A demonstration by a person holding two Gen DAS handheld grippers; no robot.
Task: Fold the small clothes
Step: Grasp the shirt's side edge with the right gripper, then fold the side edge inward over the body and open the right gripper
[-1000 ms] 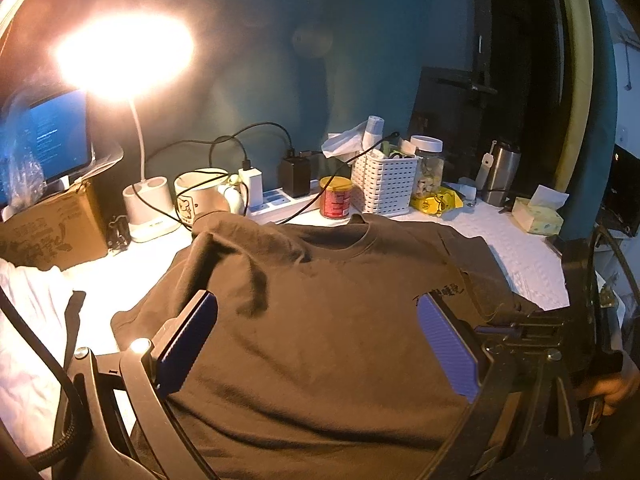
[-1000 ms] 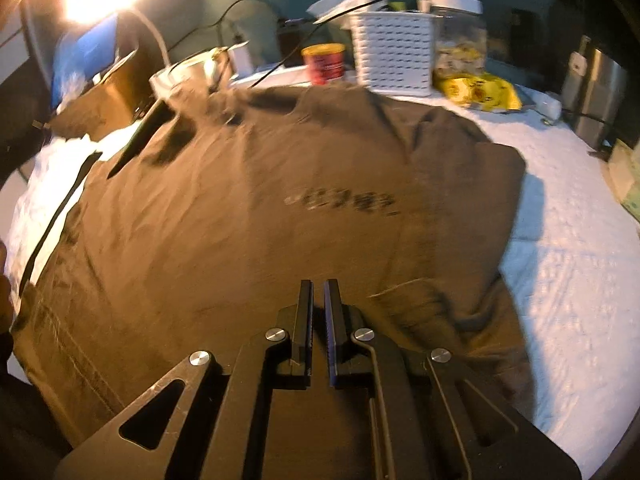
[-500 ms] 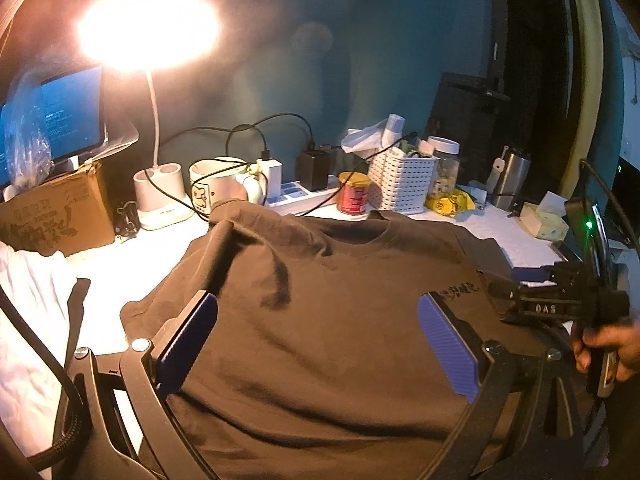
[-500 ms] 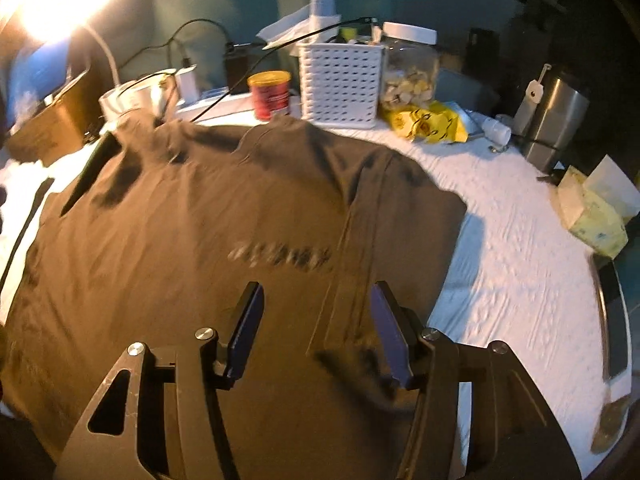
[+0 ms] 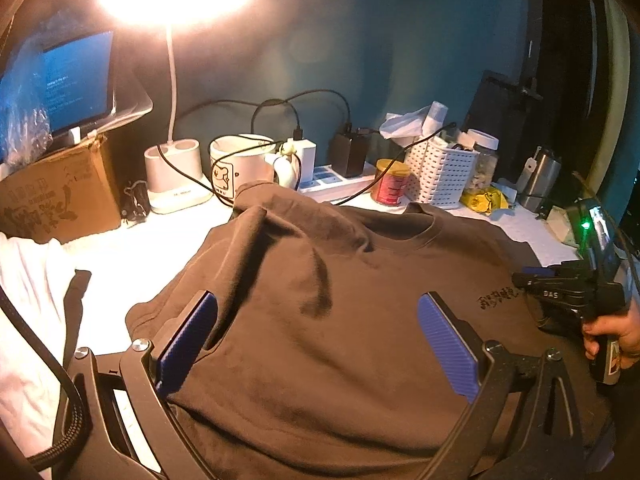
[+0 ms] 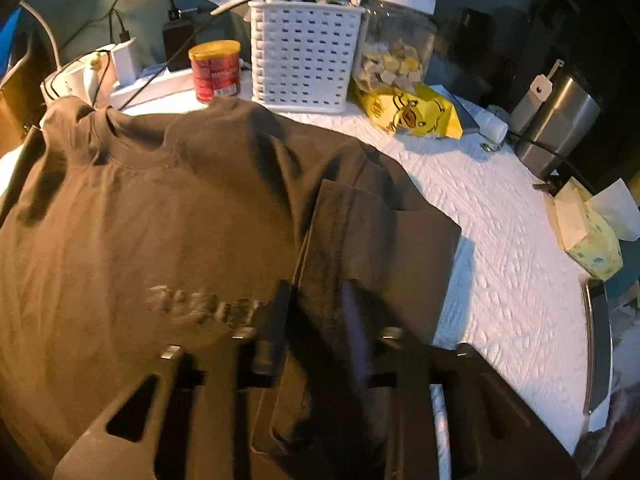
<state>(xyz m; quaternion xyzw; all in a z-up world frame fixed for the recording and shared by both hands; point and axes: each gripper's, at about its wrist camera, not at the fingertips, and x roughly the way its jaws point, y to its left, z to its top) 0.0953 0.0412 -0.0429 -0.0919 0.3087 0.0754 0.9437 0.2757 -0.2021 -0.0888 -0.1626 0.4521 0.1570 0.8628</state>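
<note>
Here the brown T-shirt (image 5: 320, 320) lies spread face-up on a white quilted table cover (image 6: 500, 240), its long axis running from the near edge toward the clutter at the back, collar pointing at the red tin (image 5: 390, 182). The shirt's soft, matte knit shows shallow wrinkles and a dark printed line of characters across the chest. On the side away from the tin's white basket (image 6: 304, 56) neighbour, bare white cover stays open toward the cardboard box (image 5: 56, 196); on the other side a broad strip of textured cover runs free out to the steel tumbler (image 6: 560, 120) and the tissue pack (image 6: 592, 236). Behind the collar the room is tight: the tin, the perforated basket, a mug (image 5: 240, 164) and a power strip (image 5: 332, 178) crowd the shirt's top edge.

The left gripper (image 5: 320, 344) stands wide above the shirt's lower body, its ribbed blue pads clear of the cloth. The right gripper (image 6: 316, 320), blurred, is closing over the folded-in sleeve edge, a raised ridge of fabric lying between its fingers; whether the pads press it yet cannot be told. A hand (image 5: 612, 328) grips that tool's handle.
</note>
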